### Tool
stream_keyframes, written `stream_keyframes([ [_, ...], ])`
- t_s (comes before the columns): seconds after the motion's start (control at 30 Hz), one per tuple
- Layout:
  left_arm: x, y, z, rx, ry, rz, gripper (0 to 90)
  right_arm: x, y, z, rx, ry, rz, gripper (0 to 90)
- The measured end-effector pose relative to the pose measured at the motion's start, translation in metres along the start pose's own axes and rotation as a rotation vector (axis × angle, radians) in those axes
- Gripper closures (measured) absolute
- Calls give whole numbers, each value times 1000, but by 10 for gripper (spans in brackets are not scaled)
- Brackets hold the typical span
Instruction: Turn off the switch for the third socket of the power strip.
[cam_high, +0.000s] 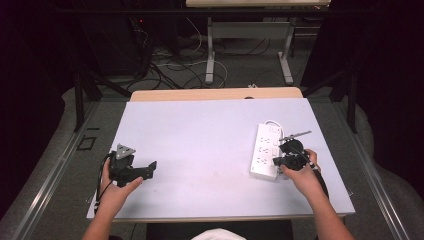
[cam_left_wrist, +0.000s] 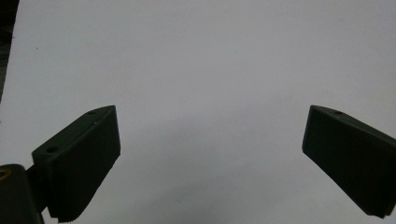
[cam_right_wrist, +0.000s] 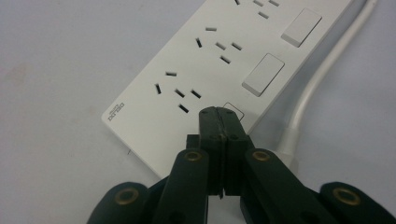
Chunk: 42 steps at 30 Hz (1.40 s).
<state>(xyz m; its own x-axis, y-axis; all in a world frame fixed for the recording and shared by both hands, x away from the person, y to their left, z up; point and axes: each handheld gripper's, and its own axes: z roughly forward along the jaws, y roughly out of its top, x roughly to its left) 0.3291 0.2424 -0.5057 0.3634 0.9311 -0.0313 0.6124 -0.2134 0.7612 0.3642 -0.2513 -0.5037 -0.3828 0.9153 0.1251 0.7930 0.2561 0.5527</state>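
Closed fingers (cam_right_wrist: 219, 116) press power strip's (cam_right_wrist: 187, 60) nearest switch (cam_right_wrist: 235, 111)

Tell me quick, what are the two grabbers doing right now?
Left gripper: open, nothing between its jaws, over the bare table.
Right gripper: shut, holding nothing, its tips on a switch of the white power strip.

white power strip (cam_high: 265, 149) with 3 switches lies flat, table's right.

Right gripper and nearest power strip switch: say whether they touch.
Touching. The right gripper view shows the shut right gripper tips on the power strip switch.
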Motion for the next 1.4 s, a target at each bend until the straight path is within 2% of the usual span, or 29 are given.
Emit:
stream_keyframes([
  [0.2, 0, 0, 0, 10, 2, 10, 42, 2, 0, 4, 6, -1, 19, 900],
  [0.4, 0, 0, 0, 11, 2, 15, 42, 1, 0, 6, 9, 1, -5, 900],
  [0.73, 0, 0, 0, 12, 1, 13, 42, 4, 0, 10, 19, -2, 18, 900],
  [1.0, 0, 0, 0, 13, 2, 17, 42, 5, 0, 12, 21, -1, -9, 900],
  [1.3, 0, 0, 1, 13, 0, 10, 43, 6, 0, 13, 26, -12, -4, 900],
  [1.37, 0, 0, 1, 13, 0, 10, 43, 4, 0, 13, 20, -9, -28, 900],
  [1.4, 0, 0, 1, 14, 0, 10, 43, 5, 0, 13, 23, -9, -18, 900],
])
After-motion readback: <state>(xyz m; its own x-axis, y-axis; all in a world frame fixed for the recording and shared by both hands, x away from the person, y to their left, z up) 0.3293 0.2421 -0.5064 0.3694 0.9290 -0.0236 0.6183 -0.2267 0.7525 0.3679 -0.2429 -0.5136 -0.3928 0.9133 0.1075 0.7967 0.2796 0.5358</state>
